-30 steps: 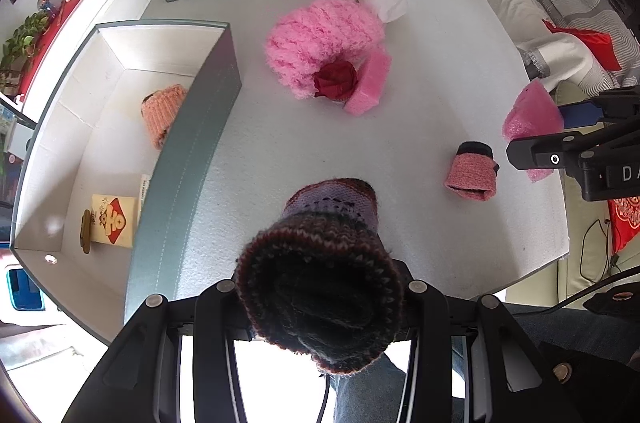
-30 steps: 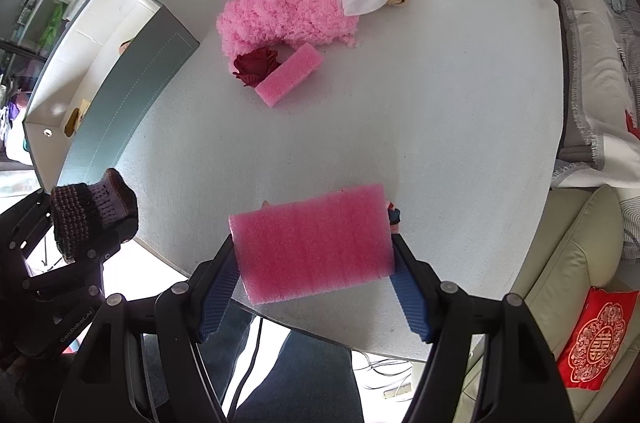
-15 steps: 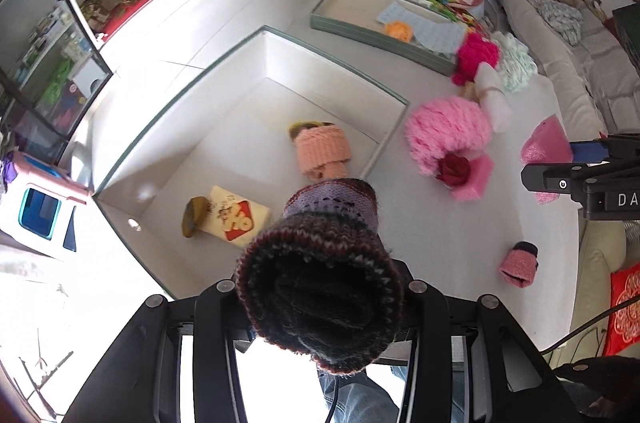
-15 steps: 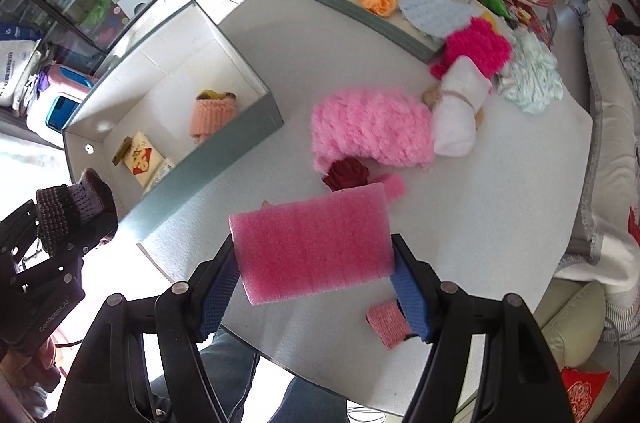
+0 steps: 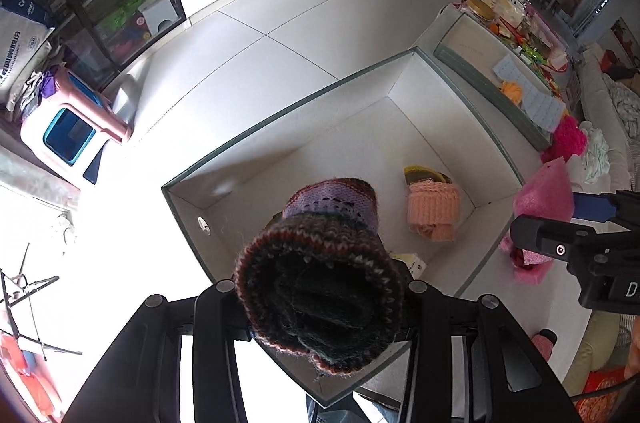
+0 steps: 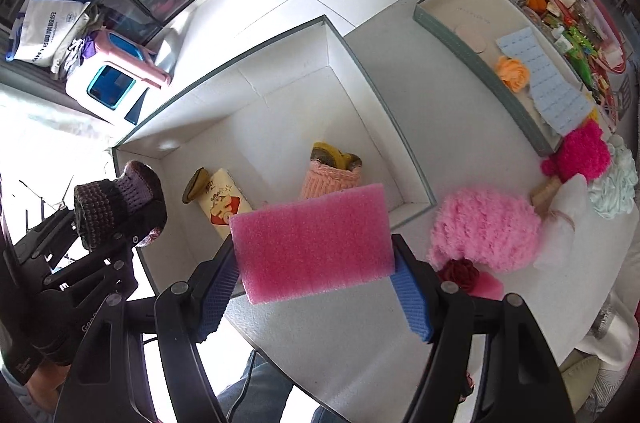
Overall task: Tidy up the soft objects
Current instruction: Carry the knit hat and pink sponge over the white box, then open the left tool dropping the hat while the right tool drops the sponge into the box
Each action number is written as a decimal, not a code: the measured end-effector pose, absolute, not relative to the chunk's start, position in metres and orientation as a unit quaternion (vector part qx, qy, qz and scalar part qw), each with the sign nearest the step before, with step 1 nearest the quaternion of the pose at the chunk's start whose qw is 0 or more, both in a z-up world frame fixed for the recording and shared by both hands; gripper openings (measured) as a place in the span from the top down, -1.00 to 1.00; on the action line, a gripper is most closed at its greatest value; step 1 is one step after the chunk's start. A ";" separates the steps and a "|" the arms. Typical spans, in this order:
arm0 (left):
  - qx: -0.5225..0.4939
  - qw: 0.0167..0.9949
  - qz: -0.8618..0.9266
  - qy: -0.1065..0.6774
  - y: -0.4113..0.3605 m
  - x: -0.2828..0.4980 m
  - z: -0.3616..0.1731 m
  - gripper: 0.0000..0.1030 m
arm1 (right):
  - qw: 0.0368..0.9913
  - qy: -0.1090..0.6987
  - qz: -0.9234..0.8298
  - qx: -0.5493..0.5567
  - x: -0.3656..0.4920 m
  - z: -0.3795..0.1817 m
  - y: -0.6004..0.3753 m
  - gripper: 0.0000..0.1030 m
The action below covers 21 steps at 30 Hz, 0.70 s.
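My left gripper (image 5: 320,299) is shut on a dark striped knitted piece with a purple band (image 5: 320,287). It hangs over the near corner of the white box with a grey-green rim (image 5: 320,91). My right gripper (image 6: 316,263) is shut on a pink foam block (image 6: 312,243), held above the box's near wall (image 6: 412,211). In the box lie a peach knitted piece (image 6: 332,179) and a cream pouch with a red picture (image 6: 224,203). In the right wrist view the left gripper (image 6: 116,215) shows at the left with its knitted piece.
On the table right of the box lie a fluffy pink piece (image 6: 484,227), a dark red rose (image 6: 460,271), a magenta pom (image 6: 580,151) and a mint cloth (image 6: 616,187). A shallow tray (image 6: 440,23) holds an orange flower (image 6: 512,71). A small pink knit (image 5: 544,343) lies near the table's edge.
Both grippers have carried their loads from over the open table leftward to the box, rolling as they went. Both grips are unchanged.
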<state>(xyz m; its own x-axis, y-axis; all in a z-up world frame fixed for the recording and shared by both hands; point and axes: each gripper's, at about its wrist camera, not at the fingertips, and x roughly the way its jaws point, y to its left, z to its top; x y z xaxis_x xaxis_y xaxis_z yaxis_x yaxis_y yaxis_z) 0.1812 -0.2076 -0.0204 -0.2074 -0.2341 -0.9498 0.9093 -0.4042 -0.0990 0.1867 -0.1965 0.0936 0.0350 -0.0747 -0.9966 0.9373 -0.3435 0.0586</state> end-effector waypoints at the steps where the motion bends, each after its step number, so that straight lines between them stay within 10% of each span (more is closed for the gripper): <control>1: 0.476 0.416 -0.687 0.360 -0.210 0.181 -0.024 0.14 | 0.431 0.381 -0.582 0.574 0.188 0.089 -0.201 -0.46; 11: 0.500 0.404 -0.667 0.376 -0.215 0.170 -0.056 0.13 | 0.428 0.406 -0.554 0.588 0.192 0.056 -0.228 -0.46; 18: 0.509 0.393 -0.663 0.384 -0.215 0.162 -0.062 -1.00 | 0.466 0.365 -0.521 0.615 0.190 0.054 -0.229 -0.99; 21: 0.515 0.389 -0.669 0.369 -0.213 0.156 -0.057 -1.00 | 0.478 0.350 -0.534 0.603 0.189 0.061 -0.225 -0.99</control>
<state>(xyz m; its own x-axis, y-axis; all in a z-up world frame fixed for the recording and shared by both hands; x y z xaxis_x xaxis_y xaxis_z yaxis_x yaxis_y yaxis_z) 0.1563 -0.2125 -0.0569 -0.1671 -0.1400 -0.9760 0.9007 -0.4242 -0.0934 0.1885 -0.2253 0.0614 0.1849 -0.0890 -0.9787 0.9325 -0.2984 0.2033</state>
